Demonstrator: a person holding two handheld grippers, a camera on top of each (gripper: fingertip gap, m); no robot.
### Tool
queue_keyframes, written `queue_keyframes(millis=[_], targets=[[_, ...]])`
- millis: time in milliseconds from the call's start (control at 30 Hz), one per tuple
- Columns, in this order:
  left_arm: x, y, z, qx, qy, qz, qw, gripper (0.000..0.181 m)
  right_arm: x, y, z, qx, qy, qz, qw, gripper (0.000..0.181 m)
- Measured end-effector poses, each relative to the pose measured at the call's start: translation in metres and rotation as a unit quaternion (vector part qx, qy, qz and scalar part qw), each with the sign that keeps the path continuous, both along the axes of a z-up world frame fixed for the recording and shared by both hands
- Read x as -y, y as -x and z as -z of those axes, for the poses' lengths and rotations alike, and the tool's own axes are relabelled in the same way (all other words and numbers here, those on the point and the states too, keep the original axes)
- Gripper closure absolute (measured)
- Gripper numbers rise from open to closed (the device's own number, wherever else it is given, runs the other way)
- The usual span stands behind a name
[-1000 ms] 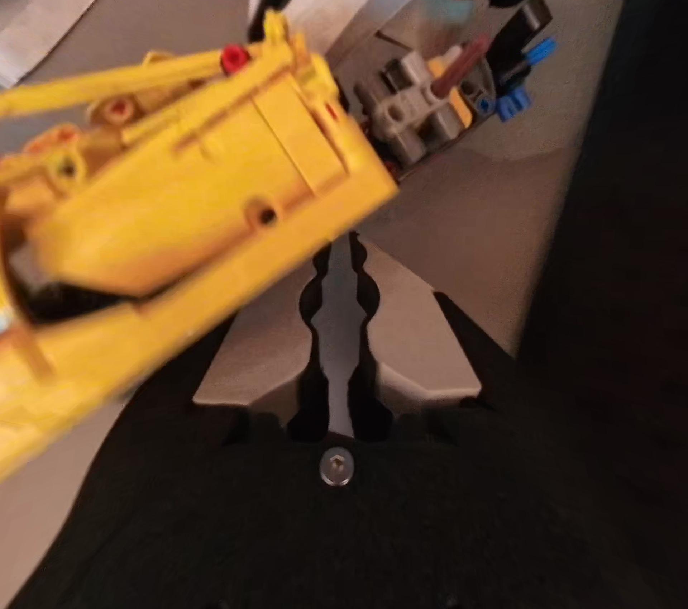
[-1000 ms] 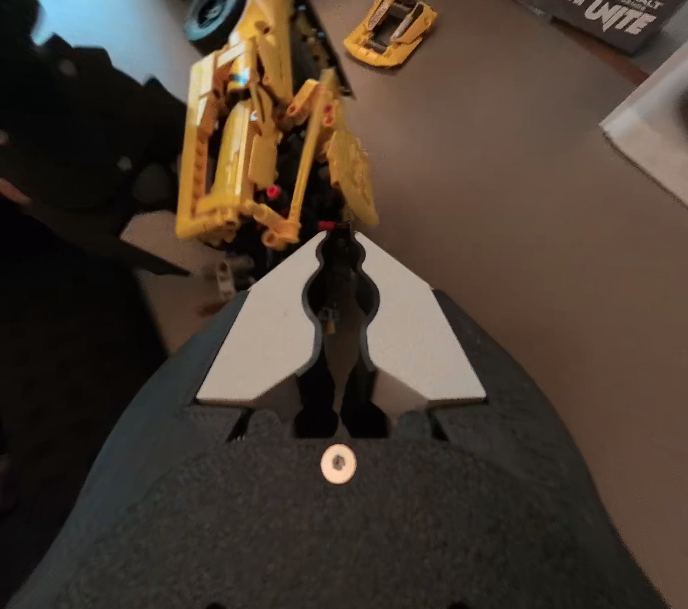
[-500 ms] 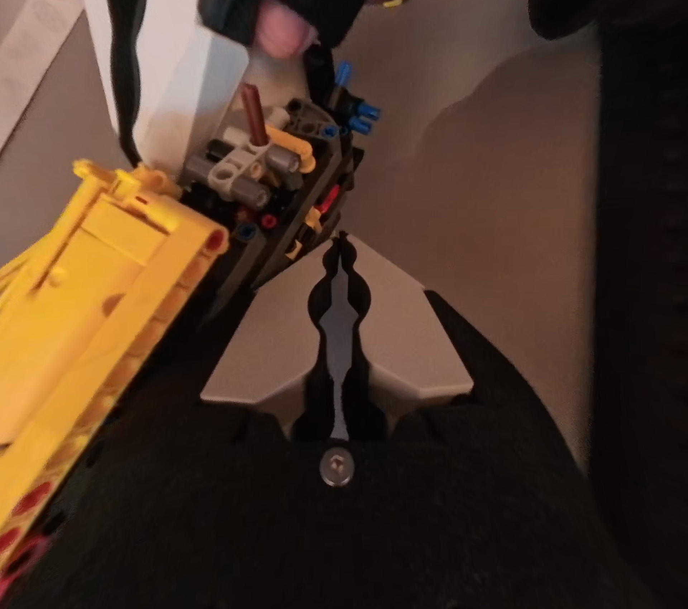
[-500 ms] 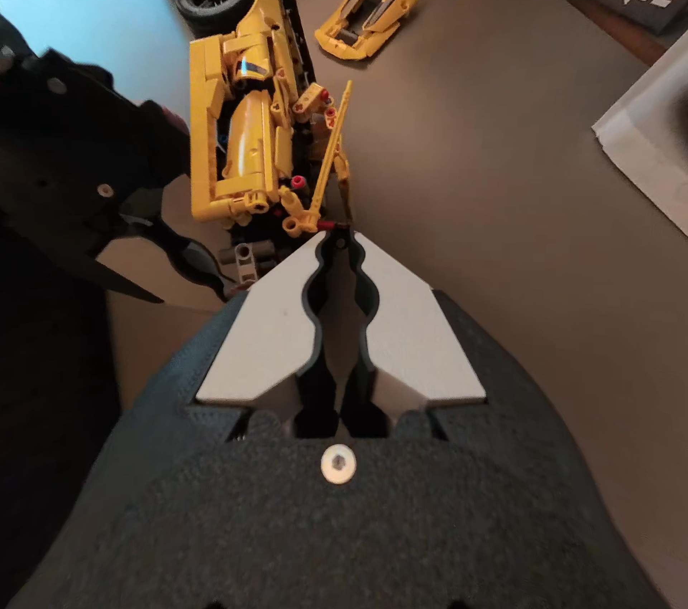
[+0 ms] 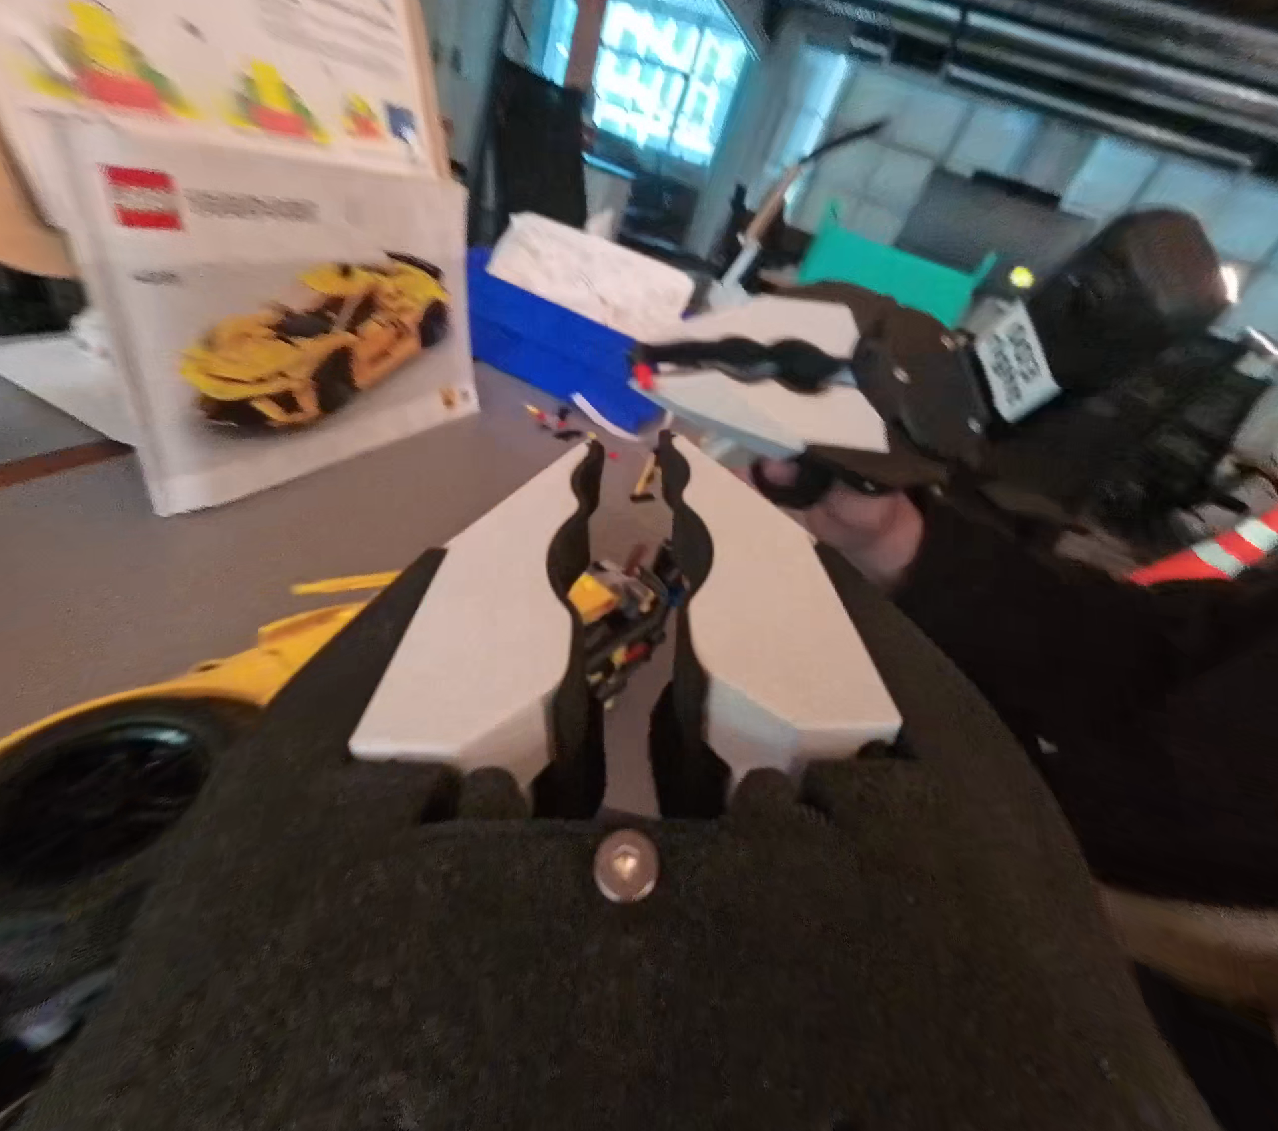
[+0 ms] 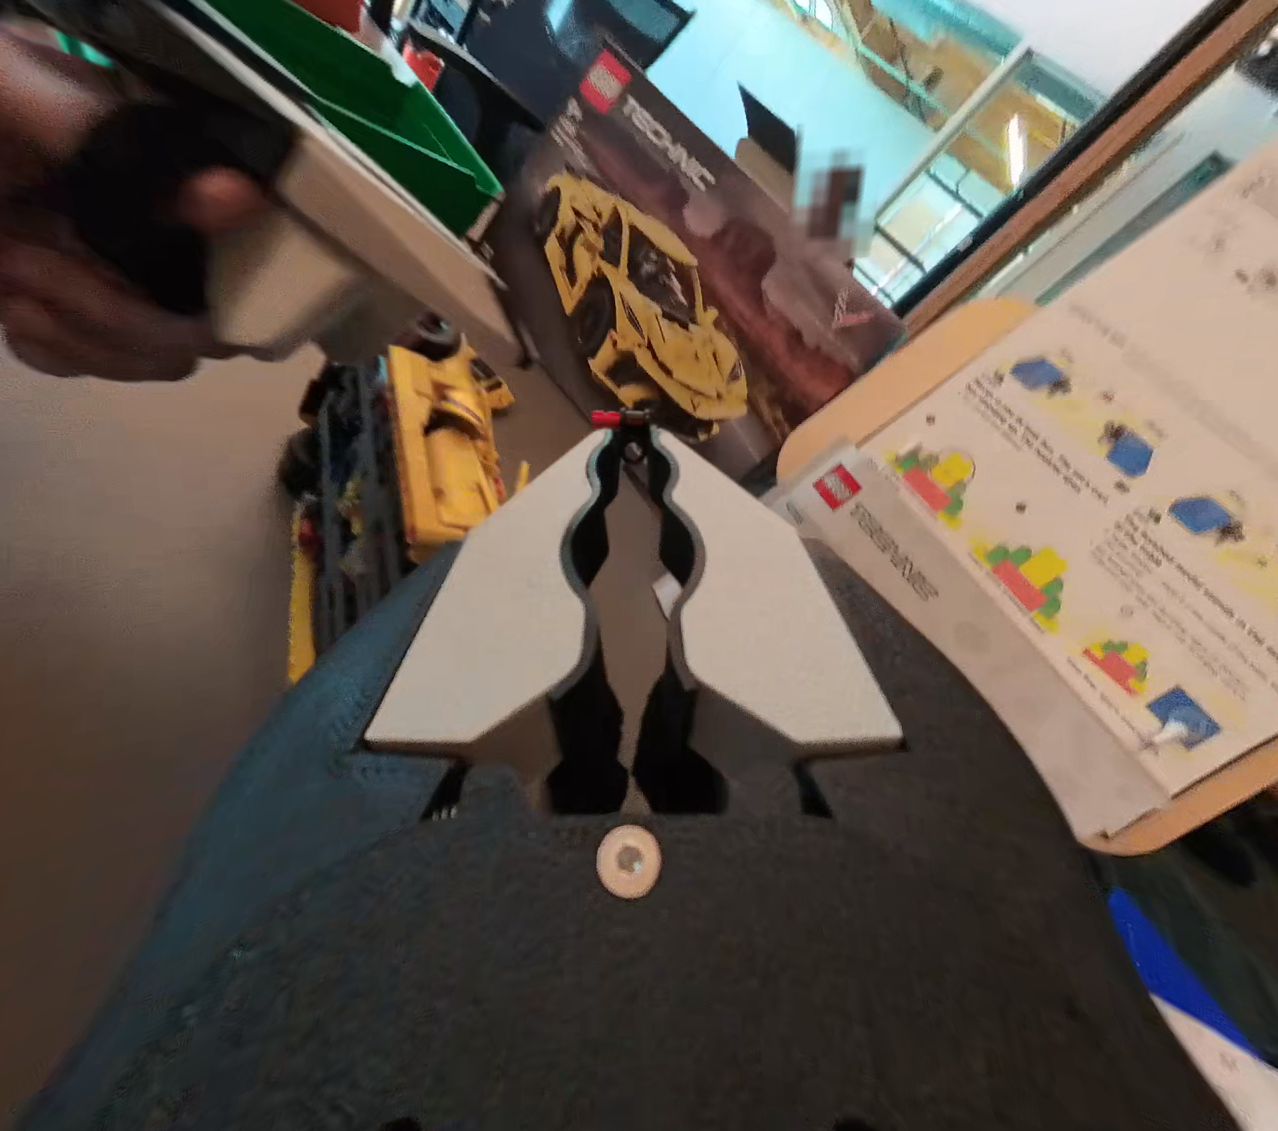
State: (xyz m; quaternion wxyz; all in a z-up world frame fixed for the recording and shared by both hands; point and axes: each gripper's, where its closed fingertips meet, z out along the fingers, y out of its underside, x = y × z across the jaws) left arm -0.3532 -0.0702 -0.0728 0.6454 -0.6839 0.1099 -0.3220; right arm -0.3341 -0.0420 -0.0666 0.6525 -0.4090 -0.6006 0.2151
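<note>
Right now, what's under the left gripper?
The yellow car lies on the table under the left gripper. Its dark chassis end shows between the open fingers. The gripper body covers the car's middle.

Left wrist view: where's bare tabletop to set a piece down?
Bare grey tabletop lies between the standing white booklet and the yellow brick car. In the right wrist view, more lies left of the car. Crowded: small loose pieces before the blue bin, beside the right gripper.
</note>
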Motion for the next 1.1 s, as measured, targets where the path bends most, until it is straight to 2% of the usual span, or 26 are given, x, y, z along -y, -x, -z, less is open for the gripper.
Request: queue_keyframes(millis=[67, 167, 300, 467, 600, 667, 800, 833, 900, 1100], targets=[[0.001, 0.009, -0.001, 0.004, -0.006, -0.009, 1.0, 0.164, 0.015, 0.005, -0.004, -0.013, -0.011, -0.01, 1.0, 0.175], [0.006, -0.003, 0.0, 0.021, 0.006, 0.039, 0.999, 0.161, 0.026, 0.01, -0.001, -0.005, -0.056, -0.007, 0.998, 0.175], [0.011, -0.012, 0.003, 0.017, 0.012, 0.062, 0.998, 0.161, 0.029, 0.011, 0.001, 0.003, -0.08, -0.002, 0.997, 0.175], [0.013, -0.012, -0.003, 0.051, 0.013, 0.078, 0.996, 0.164, 0.034, 0.011, 0.003, 0.013, -0.098, -0.007, 0.995, 0.175], [0.015, -0.016, -0.002, 0.05, 0.008, 0.091, 0.995, 0.177, 0.034, 0.01, 0.003, 0.02, -0.117, 0.001, 0.993, 0.175], [0.016, -0.017, -0.001, 0.05, 0.011, 0.092, 0.994, 0.178, 0.036, 0.01, 0.004, 0.02, -0.124, -0.001, 0.992, 0.175], [0.025, -0.021, 0.004, 0.035, 0.017, 0.123, 0.992, 0.178, 0.045, 0.007, 0.007, 0.03, -0.162, -0.036, 0.986, 0.175], [0.025, -0.022, 0.005, 0.028, 0.015, 0.122, 0.992, 0.178, 0.044, 0.006, 0.007, 0.031, -0.156, -0.038, 0.987, 0.175], [0.024, -0.02, 0.006, 0.013, 0.008, 0.109, 0.994, 0.179, 0.043, 0.008, 0.009, 0.037, -0.089, -0.043, 0.994, 0.175], [0.024, -0.018, 0.007, -0.049, -0.013, 0.077, 0.996, 0.179, 0.036, 0.01, 0.004, 0.007, -0.015, -0.04, 0.999, 0.175]])
